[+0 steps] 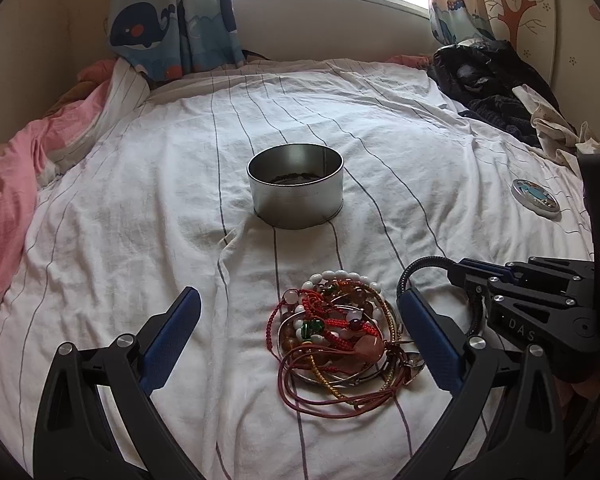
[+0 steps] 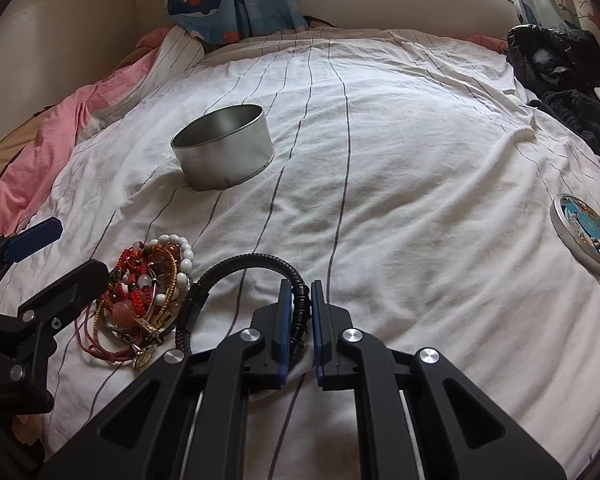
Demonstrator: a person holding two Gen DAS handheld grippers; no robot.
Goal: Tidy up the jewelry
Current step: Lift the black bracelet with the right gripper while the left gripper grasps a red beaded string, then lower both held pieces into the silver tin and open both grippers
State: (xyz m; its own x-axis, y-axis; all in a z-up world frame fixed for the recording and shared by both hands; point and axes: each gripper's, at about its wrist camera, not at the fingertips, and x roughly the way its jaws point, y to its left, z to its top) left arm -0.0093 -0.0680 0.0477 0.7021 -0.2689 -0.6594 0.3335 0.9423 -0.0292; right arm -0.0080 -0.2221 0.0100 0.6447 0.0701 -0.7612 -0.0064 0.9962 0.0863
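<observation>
**A:** Lower middle of the left wrist view: tangled heap of jewelry (image 1: 336,336) on the striped bed sheet (image 1: 140,208), sitting between the spread fingers of the left claw (image 1: 300,332). Wide open, gripping nothing, pads clear of the beads on both sides.

**B:** Same heap at lower left of the right wrist view (image 2: 140,300). Right claw (image 2: 300,300) at bottom centre, clamped shut on a black ribbed bracelet (image 2: 260,264) that arches up and off to the left. Far end appears to land right beside the heap, maybe touching it. Hard to tell.

**A:** Round metal tin (image 1: 296,184) dead centre of the left view, lid off, something dark at the bottom. Lid (image 2: 584,232) way off at the right edge, well apart from everything.

**B:** Guessing next step is carrying the black piece to the tin. Risk: loose end snagging a cord and dragging the whole tangle across the sheet.

**A:** Also a soft, rumpled bed under that tin. Bump the rim on the drop and could tip or slide. Plus a thin grip on a springy band, so could twist out mid-carry.

**B:** And closing the left claw on that knot probably lifts several pieces at once, not one.
</observation>
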